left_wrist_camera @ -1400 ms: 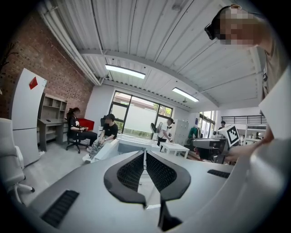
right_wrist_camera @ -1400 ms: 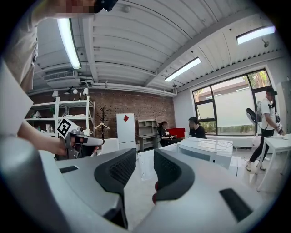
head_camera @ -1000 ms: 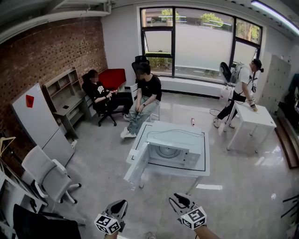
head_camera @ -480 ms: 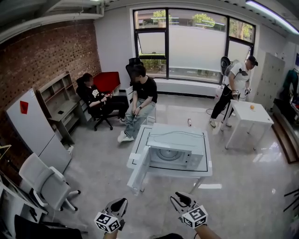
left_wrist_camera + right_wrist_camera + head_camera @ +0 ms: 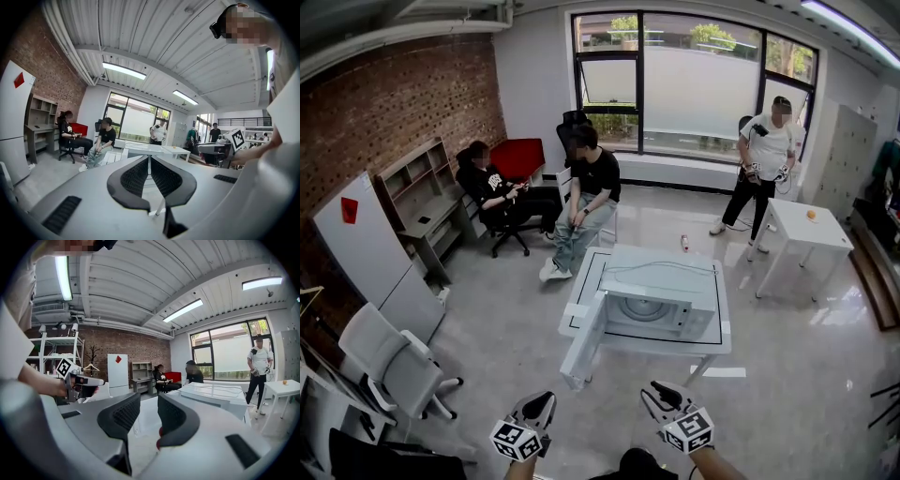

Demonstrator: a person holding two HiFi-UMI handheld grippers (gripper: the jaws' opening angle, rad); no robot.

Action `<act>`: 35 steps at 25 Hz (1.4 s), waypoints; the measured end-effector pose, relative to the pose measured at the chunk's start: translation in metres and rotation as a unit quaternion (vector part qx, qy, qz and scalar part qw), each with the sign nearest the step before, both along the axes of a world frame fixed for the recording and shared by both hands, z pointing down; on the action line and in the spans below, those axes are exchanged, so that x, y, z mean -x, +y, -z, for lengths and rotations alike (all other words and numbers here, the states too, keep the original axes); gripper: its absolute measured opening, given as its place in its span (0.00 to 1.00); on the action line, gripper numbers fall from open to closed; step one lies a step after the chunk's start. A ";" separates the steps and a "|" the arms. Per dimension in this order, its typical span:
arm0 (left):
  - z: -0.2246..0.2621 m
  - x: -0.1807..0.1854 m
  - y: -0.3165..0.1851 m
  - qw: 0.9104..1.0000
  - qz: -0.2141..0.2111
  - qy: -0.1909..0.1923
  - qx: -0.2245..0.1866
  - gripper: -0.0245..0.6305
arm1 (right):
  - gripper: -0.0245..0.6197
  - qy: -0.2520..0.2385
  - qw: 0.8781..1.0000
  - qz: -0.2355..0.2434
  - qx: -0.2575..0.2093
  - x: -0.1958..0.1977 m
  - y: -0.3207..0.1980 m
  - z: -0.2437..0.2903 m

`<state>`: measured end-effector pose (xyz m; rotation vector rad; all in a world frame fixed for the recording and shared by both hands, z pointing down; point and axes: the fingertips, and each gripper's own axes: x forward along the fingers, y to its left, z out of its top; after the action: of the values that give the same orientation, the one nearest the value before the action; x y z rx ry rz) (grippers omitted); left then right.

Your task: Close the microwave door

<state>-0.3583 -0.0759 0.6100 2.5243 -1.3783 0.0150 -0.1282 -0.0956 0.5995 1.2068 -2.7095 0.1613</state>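
Observation:
The white microwave [image 5: 652, 312] sits on a low white table [image 5: 723, 339] in the middle of the room. Its door [image 5: 584, 339] stands swung out toward me at the left front. Both grippers are low in the head view, well short of the table and touching nothing. My left gripper [image 5: 540, 409] [image 5: 149, 159] is shut and empty. My right gripper [image 5: 660, 397] [image 5: 149, 397] has its jaws a little apart with nothing between them. The right gripper view shows the microwave [image 5: 213, 393] ahead to the right.
Two people sit behind the table [image 5: 584, 192] [image 5: 494, 190], and a third stands at the back right [image 5: 763, 155]. A small white table [image 5: 812, 231] is on the right. A white office chair [image 5: 392, 361] and a white cabinet [image 5: 362, 242] stand left. A bottle [image 5: 684, 244] is on the floor.
The view has shifted a little nearer the microwave, with both grippers carried along. The standing person has moved away from the small table. The door is still open.

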 end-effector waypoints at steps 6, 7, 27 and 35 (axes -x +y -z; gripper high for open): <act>-0.015 0.004 -0.011 1.000 0.016 -0.010 0.014 0.05 | 0.21 -0.005 1.000 0.016 0.008 0.004 -0.020 -0.009; -0.017 0.006 -0.014 1.000 0.019 -0.012 0.017 0.05 | 0.21 -0.005 1.000 0.019 0.009 0.005 -0.024 -0.010; -0.061 -0.005 -0.095 0.997 0.043 -0.050 0.048 0.09 | 0.21 -0.003 0.996 0.092 0.022 -0.012 -0.138 -0.006; -0.105 -0.001 -0.105 0.991 0.041 -0.091 0.087 0.17 | 0.21 0.000 0.995 0.097 0.022 -0.007 -0.148 -0.006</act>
<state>-0.3569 -0.1813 0.7148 2.3691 -1.4783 0.3428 -0.1213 -0.2432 0.6054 0.9237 -2.7866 0.1934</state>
